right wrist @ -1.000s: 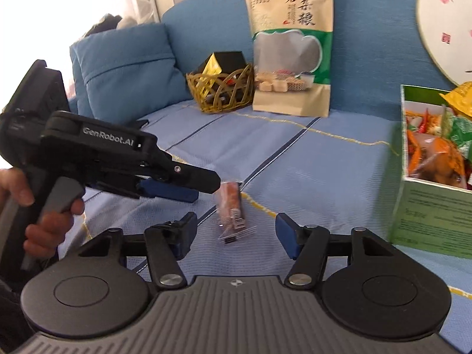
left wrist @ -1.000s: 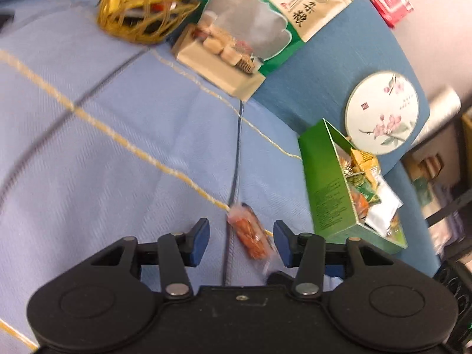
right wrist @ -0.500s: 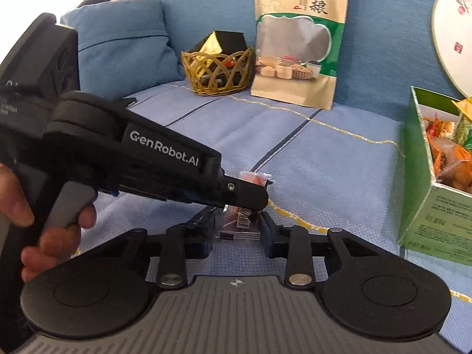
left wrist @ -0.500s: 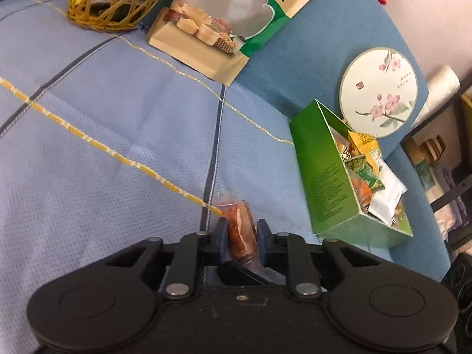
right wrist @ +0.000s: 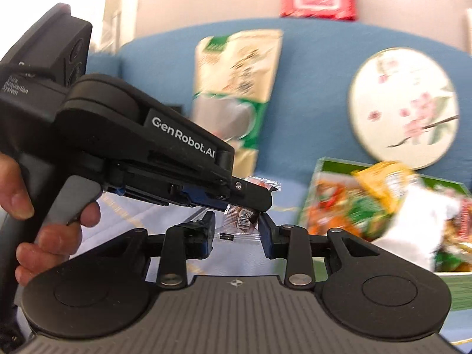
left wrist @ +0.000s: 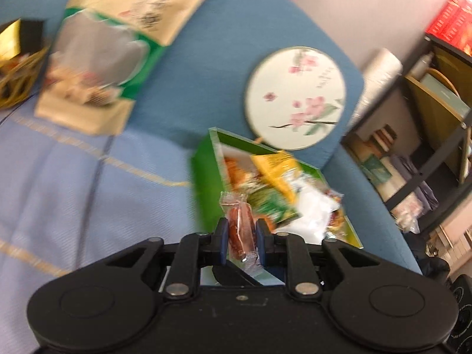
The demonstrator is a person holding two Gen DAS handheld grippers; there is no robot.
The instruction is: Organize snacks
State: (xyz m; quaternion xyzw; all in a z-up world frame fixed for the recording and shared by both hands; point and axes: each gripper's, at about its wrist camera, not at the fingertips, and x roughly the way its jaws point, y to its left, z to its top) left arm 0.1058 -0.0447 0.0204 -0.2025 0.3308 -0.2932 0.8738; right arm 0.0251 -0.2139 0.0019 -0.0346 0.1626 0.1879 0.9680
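Observation:
A small clear-wrapped snack packet [left wrist: 236, 206] with an orange-red filling is off the blue cover, in front of the open green box [left wrist: 203, 183]. My left gripper [left wrist: 240, 233] is shut on the middle of the packet. In the right wrist view the left gripper [right wrist: 259, 200] reaches in from the left, and a person's hand [right wrist: 53, 230] grips its handle. My right gripper [right wrist: 237, 231] is shut on the clear lower end of the same packet [right wrist: 240, 216]. The green box [right wrist: 455, 289], stuffed with several snack bags, stands to the right.
A large beige-and-green grain snack bag [left wrist: 118, 44] and a round flowered fan [left wrist: 295, 97] lean on the blue sofa back. A wicker basket [left wrist: 14, 82] is at far left. A red pack [right wrist: 318, 0] lies on the backrest. Dark shelves [left wrist: 427, 147] stand to the right.
Both grippers closed on the packet that lay on the cover. They lifted it and carried it right, toward the green box. The views are now blurred by motion.

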